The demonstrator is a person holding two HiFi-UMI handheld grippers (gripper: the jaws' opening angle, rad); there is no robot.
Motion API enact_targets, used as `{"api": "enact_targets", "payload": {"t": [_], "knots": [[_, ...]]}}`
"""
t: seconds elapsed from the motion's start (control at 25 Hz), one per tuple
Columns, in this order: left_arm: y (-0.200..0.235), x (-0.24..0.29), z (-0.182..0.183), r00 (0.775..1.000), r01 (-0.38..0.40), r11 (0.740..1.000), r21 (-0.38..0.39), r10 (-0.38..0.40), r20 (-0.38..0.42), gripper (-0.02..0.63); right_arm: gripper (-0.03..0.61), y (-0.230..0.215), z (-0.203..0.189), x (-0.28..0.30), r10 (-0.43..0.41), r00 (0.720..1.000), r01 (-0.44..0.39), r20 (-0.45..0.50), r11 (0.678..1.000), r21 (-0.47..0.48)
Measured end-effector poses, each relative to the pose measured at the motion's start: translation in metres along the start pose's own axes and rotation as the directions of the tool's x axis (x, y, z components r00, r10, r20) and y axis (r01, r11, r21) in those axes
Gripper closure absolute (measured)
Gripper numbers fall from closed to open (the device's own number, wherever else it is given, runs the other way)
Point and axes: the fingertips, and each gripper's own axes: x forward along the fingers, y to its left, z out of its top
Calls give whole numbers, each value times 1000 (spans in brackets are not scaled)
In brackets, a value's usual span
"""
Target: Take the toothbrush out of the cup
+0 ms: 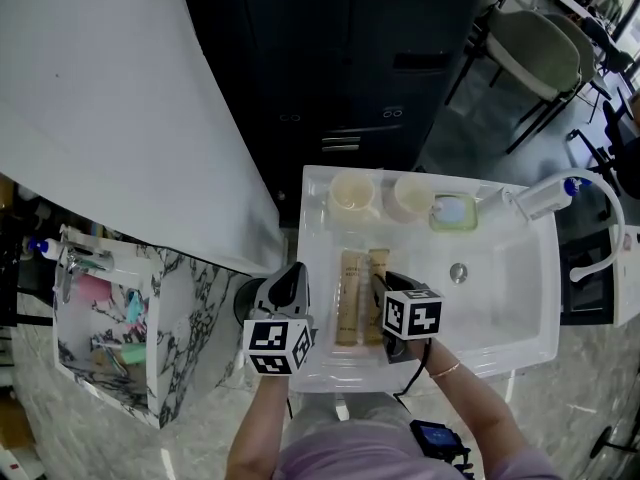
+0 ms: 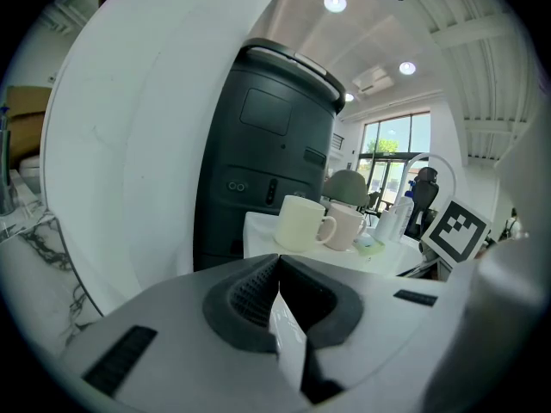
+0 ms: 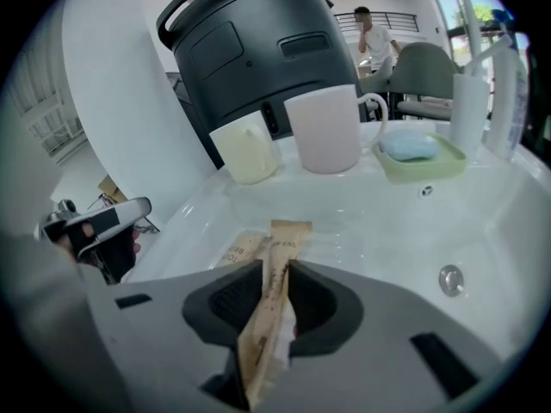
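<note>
Both wrapped toothbrushes (image 1: 350,303) lie mid-frame in the sink (image 1: 505,303), cups (image 1: 352,192) empty; right gripper (image 3: 275,267) slack around one, left gripper (image 2: 276,263) clenched, empty.

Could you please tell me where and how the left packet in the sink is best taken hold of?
Take the left packet near its middle, across its narrow width, from above. It lies flat and lengthwise on the sink floor, so only its long edges offer a pinch. The other packet lies close on its right, between the jaws of the right gripper, so room there may be tight.
</note>
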Motion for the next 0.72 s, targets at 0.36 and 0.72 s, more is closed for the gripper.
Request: {"api": "enact_targets", "payload": {"t": [0.36,0.72], "knots": [[-1,-9,5,1000,5,1000,15,-6,14,612,433,2,6,-16,-6,998,6,63,1000,0],[-10,-26,19,998,43,998,45,-45,43,612,474,17,38,-73,-48,962,70,269,995,-71]]}}
